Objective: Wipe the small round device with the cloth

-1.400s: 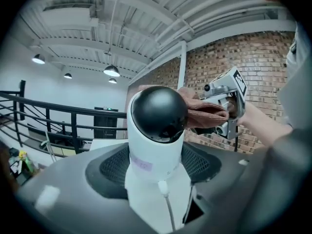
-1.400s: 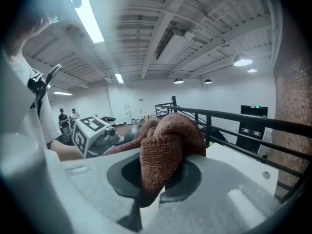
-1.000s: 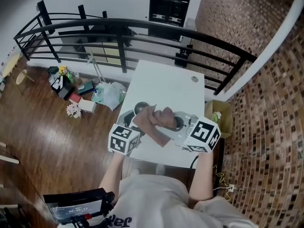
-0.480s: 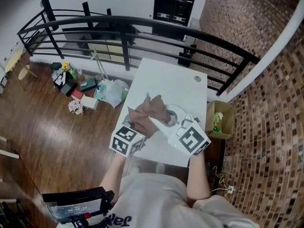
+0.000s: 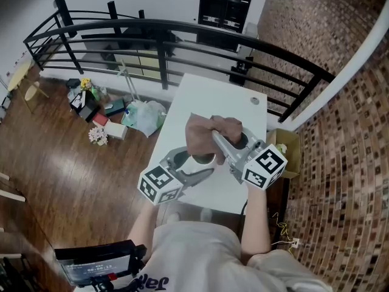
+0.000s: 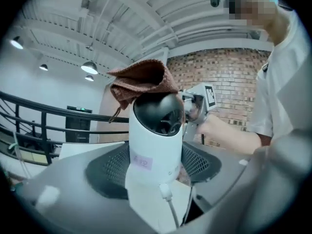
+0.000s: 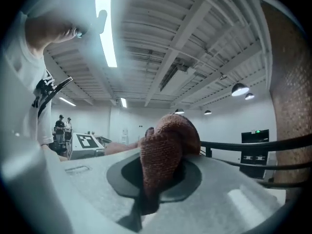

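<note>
My left gripper [image 5: 193, 161] is shut on the small round device [image 6: 151, 145], a white body with a black domed face and a cable hanging from its base, and holds it in the air above the white table [image 5: 206, 96]. In the head view the device [image 5: 203, 159] shows as a white patch between the left jaws. The brown knitted cloth [image 6: 144, 79] lies draped over its top. My right gripper [image 7: 161, 179] is shut on that cloth [image 7: 165, 152], and in the head view it [image 5: 217, 134] comes in from the right with the cloth [image 5: 200, 134] bunched at its tips.
A black railing [image 5: 182, 32] curves behind the table, with a dark cabinet [image 5: 225, 8] beyond it. A cardboard box [image 5: 281, 148] stands to the table's right. Bags and clutter [image 5: 103, 114] lie on the wooden floor at left. A small round disc [image 5: 256, 100] sits near the table's far corner.
Both grippers have risen and turned. The right gripper swung out to the right and carried the cloth up over the device, which the left gripper lifted with it.
</note>
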Motion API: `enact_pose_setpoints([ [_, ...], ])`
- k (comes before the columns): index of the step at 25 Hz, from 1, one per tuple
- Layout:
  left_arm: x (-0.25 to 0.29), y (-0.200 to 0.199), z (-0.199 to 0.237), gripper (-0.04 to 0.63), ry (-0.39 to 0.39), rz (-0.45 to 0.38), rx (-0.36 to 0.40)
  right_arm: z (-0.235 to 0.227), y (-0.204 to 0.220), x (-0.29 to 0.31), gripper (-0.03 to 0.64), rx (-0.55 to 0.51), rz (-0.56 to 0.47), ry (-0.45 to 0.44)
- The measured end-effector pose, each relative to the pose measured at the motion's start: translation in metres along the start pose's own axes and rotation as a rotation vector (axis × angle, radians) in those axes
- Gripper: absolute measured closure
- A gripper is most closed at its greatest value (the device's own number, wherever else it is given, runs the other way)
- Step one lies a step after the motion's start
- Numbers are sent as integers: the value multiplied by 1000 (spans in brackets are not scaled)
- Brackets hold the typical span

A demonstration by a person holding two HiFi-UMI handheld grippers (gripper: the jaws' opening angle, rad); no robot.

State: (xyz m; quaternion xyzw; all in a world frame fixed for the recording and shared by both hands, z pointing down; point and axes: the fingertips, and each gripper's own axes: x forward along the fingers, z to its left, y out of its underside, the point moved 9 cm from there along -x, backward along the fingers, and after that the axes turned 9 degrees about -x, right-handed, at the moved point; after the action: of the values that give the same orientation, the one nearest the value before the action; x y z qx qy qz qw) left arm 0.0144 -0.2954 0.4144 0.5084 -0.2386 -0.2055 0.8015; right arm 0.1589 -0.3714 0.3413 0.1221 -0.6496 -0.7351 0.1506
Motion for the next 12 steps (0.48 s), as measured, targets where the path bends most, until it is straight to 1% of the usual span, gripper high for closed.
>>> enact_pose_setpoints([
  [2, -1, -1, -5, 239, 72, -4, 9, -5, 3, -3, 591, 16, 10, 30],
  [4, -1, -2, -9, 239, 138, 0, 29, -14, 4, -9, 591, 68, -7, 59],
  [5, -1, -1, -12, 239, 178, 5, 44, -18, 4, -12, 591, 106, -18, 53],
  [6, -2, 0, -16, 239, 227, 10, 61, -21, 5, -14, 591, 150, -23, 23],
  [7, -2, 1, -20, 238, 281, 13, 78, -22, 7, -13, 591, 197, -20, -33],
  [9, -4, 1, -29, 238, 393, 15, 102, -18, 15, -7, 591, 296, 1, -183],
  [12, -8, 1, -36, 238, 515, 12, 111, 0, 32, 9, 591, 397, 45, -414],
])
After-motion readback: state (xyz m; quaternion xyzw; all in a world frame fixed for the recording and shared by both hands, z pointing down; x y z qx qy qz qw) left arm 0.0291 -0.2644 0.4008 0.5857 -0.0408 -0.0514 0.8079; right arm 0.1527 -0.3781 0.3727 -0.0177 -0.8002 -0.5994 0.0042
